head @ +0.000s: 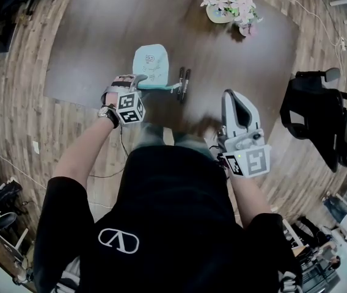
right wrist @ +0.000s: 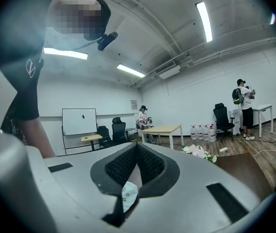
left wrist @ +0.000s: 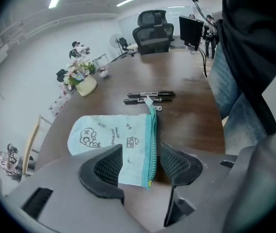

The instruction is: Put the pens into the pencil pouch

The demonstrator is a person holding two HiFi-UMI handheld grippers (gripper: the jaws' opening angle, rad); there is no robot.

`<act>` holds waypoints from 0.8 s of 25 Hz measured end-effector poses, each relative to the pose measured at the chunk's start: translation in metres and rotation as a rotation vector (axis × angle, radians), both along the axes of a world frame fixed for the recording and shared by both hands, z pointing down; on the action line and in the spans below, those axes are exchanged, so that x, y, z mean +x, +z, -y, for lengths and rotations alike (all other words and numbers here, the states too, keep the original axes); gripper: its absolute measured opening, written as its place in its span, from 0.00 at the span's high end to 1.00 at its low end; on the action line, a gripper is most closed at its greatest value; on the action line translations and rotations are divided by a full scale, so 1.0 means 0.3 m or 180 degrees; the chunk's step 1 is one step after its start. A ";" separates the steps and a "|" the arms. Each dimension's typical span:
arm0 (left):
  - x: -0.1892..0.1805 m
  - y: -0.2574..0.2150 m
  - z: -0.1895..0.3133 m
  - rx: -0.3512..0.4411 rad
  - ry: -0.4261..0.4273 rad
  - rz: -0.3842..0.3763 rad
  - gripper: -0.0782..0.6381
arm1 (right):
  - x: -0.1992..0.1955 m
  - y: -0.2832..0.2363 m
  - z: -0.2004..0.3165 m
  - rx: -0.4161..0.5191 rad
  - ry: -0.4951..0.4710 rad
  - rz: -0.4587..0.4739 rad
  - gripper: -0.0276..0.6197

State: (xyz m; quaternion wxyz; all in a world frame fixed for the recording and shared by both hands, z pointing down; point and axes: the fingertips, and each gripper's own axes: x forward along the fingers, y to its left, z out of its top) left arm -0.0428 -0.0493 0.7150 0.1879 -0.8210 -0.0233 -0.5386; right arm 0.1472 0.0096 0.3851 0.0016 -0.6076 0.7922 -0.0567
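pencil pouch (left wrist: pixel 110 136): pale mint fabric, doodle prints, teal zipper down one edge, flat on desk (left wrist: pixel 191 123). pens (left wrist: pixel 150 97): black, parallel, side by side, just past zipper-pull end.

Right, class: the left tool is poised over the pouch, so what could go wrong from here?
1. The left tool, jaws open, straddles the flat pouch at its zipper edge; closing may catch only one layer, or slide it.
2. The pens lie right by the zip pull, so a dragged pouch could roll them across the table.
3. The zipper looks closed, and the right tool is shut, aimed away.
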 end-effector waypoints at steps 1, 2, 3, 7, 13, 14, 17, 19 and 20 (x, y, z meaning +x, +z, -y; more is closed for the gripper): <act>-0.001 0.015 0.000 -0.0014 0.0022 0.0042 0.55 | -0.002 0.001 -0.003 -0.0005 -0.0007 -0.0001 0.96; -0.002 0.028 0.001 -0.0022 0.0045 0.0081 0.55 | -0.004 0.003 -0.005 -0.0011 -0.0011 -0.0003 0.96; -0.003 0.039 0.002 -0.0025 0.0067 0.0108 0.55 | -0.005 0.005 -0.007 -0.0019 -0.0011 -0.0003 0.96; 0.004 0.048 0.006 -0.0001 0.0126 0.0130 0.69 | 0.001 0.015 -0.014 -0.0037 -0.0005 0.0004 0.96; 0.014 0.037 0.004 -0.0065 0.0090 0.0122 0.84 | 0.008 0.022 -0.026 -0.0047 0.0016 0.0019 0.96; 0.015 0.034 0.006 -0.0094 0.0074 0.0124 0.85 | 0.009 0.021 -0.025 -0.0042 0.0017 0.0025 0.96; 0.025 0.013 0.017 -0.0232 -0.0068 0.0088 0.86 | 0.015 0.015 -0.024 -0.0022 0.0028 0.0036 0.96; 0.036 -0.022 0.038 -0.0348 -0.0270 0.0006 0.86 | 0.020 0.010 -0.021 -0.0004 0.0039 0.0044 0.96; 0.041 -0.046 0.051 -0.0402 -0.0378 -0.0044 0.87 | 0.023 0.007 -0.019 0.0006 0.0045 0.0052 0.96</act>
